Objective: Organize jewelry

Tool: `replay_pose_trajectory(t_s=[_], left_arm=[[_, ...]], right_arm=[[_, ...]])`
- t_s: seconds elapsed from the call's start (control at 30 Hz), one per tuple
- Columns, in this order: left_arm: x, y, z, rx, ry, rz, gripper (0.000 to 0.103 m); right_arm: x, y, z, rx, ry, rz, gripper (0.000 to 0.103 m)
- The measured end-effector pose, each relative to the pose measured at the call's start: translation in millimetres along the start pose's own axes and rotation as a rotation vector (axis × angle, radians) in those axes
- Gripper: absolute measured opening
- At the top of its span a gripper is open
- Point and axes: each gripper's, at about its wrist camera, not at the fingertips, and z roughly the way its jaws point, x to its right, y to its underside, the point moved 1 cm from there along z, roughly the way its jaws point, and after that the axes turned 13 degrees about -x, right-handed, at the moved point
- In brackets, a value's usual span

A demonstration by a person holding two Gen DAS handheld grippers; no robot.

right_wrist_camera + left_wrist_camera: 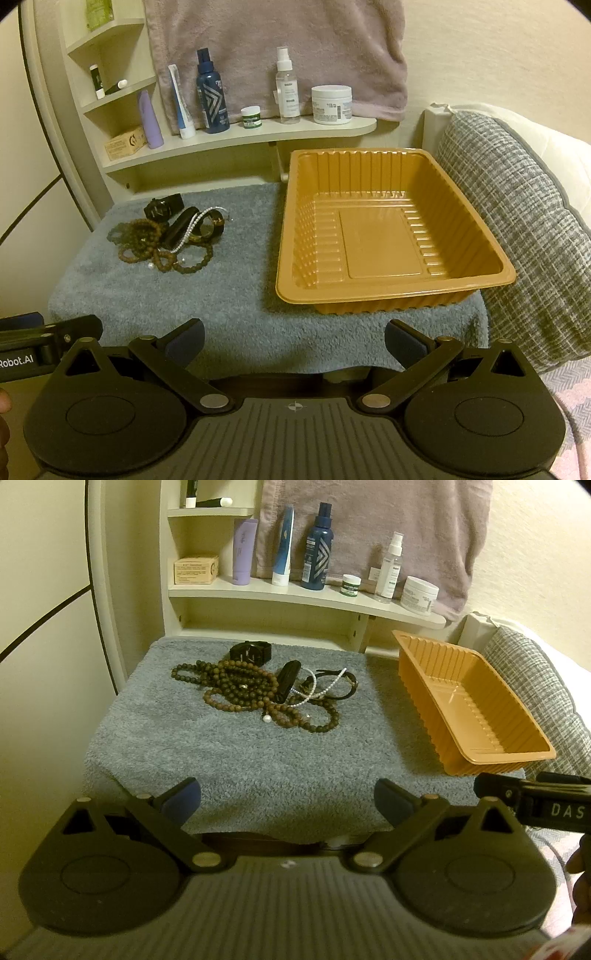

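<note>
Left tongs point(287, 802) are hanging low over the near edge of the grey towel point(240, 760) covering the table, spread wide and gripping nothing. Right tongs point(294, 341) are sitting alongside, likewise gaping and bare. Jewelry heap point(258, 690) is lying ahead of the left tongs, well apart from them, toward the towel's far side: brown bead strands point(236, 692), a pearl string point(314, 690), black bands, and a black watch point(250, 652) just beyond the heap. Orange tray point(476, 236) is standing straight ahead of the right tongs, its inside bare; the heap is lying to its left, apart from it. Bottles and jars are lining the shelf point(236, 138) behind.
</note>
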Motion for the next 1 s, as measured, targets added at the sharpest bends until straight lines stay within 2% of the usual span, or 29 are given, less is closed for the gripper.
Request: replay_pose_trajectory(t_s=[0.7,1.0], left_arm=[[1.3,-1.6,-0.9,0.004,0.004,-0.003,0.099],[-3.3,-1.7,-4.0,0.025,0.038,-0.022,0.099]], right_arm=[[0.2,1.6,-1.4,0.019,-0.002,0.025,0.103],[8.6,2.3,-3.6,0.04,-0.015,0.079,0.103]])
